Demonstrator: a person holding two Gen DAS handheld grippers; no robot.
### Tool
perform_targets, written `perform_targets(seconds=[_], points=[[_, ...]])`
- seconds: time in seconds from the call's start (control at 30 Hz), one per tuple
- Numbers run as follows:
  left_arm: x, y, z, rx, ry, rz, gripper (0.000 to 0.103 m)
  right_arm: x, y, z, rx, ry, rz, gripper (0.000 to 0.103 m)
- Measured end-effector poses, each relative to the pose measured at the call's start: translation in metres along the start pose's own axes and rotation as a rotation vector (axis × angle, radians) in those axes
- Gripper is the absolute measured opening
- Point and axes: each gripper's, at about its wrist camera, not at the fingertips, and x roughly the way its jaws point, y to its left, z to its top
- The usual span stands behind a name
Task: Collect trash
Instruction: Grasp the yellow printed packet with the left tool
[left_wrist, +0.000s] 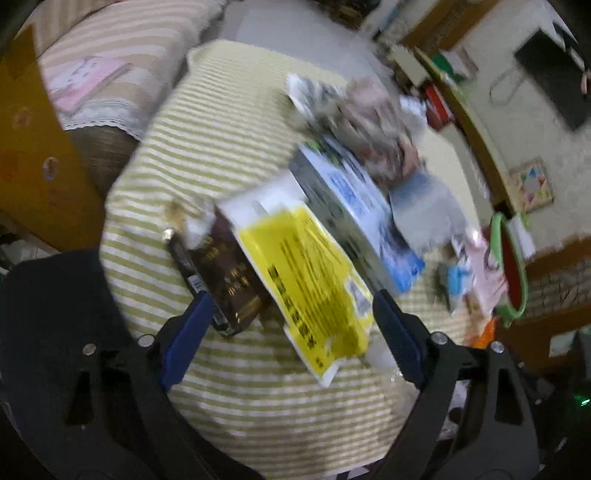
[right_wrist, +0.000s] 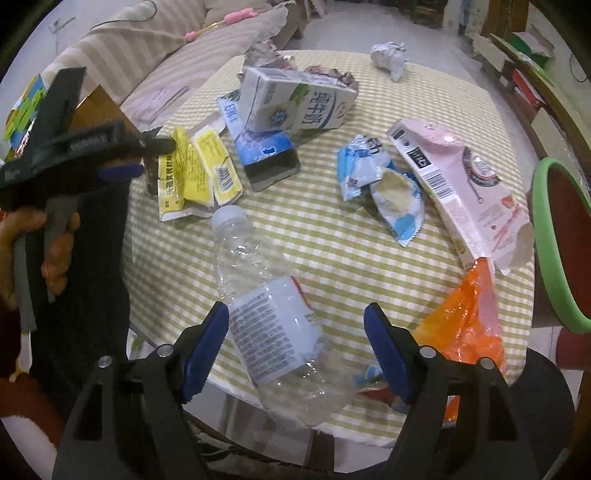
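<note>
Trash lies on a table with a green checked cloth (right_wrist: 317, 236). My left gripper (left_wrist: 291, 306) is open, its fingers on either side of a flattened yellow box (left_wrist: 310, 280) and a dark brown box (left_wrist: 229, 277); the view is blurred. In the right wrist view the left gripper (right_wrist: 147, 155) reaches over the same yellow box (right_wrist: 199, 173). My right gripper (right_wrist: 295, 325) is open around a crushed clear plastic bottle (right_wrist: 266, 310) lying near the front edge. A milk carton (right_wrist: 295, 103), a blue box (right_wrist: 262, 147), blue wrappers (right_wrist: 384, 184), a pink carton (right_wrist: 461, 184) and an orange bag (right_wrist: 465, 317) lie around.
A green-rimmed red bin (right_wrist: 561, 236) stands at the table's right edge; it also shows in the left wrist view (left_wrist: 511, 266). A crumpled foil ball (right_wrist: 389, 57) lies at the far side. A striped sofa (right_wrist: 147, 48) is behind the table.
</note>
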Motion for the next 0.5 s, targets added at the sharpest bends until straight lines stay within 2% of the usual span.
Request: perform_targets(seconds=[0.17, 0.3, 0.33, 0.37, 0.4, 0.5], points=[[0.024, -0.007, 0.001, -0.015, 0.051, 0.026, 0.086, -0.01, 0.001, -0.005, 0.021, -0.019, 0.002, 0.073], [0.029, -0.01, 0.008, -0.003, 0.027, 0.046, 0.082, -0.01, 0.004, -0.007, 0.01, -0.014, -0.003, 0.073], [0.028, -0.01, 0.009, -0.002, 0.022, 0.043, 0.072, -0.011, 0.006, -0.009, 0.007, -0.016, -0.003, 0.073], [0.027, -0.008, 0.009, -0.006, 0.024, 0.041, 0.052, -0.012, 0.007, -0.008, 0.005, -0.019, 0.0, 0.073], [0.026, -0.005, 0.01, -0.011, 0.023, 0.037, 0.04, -0.012, 0.008, -0.007, 0.001, -0.022, 0.003, 0.073], [0.017, -0.001, 0.009, -0.021, 0.011, -0.006, 0.033, -0.013, 0.012, -0.004, -0.015, -0.027, 0.009, 0.073]])
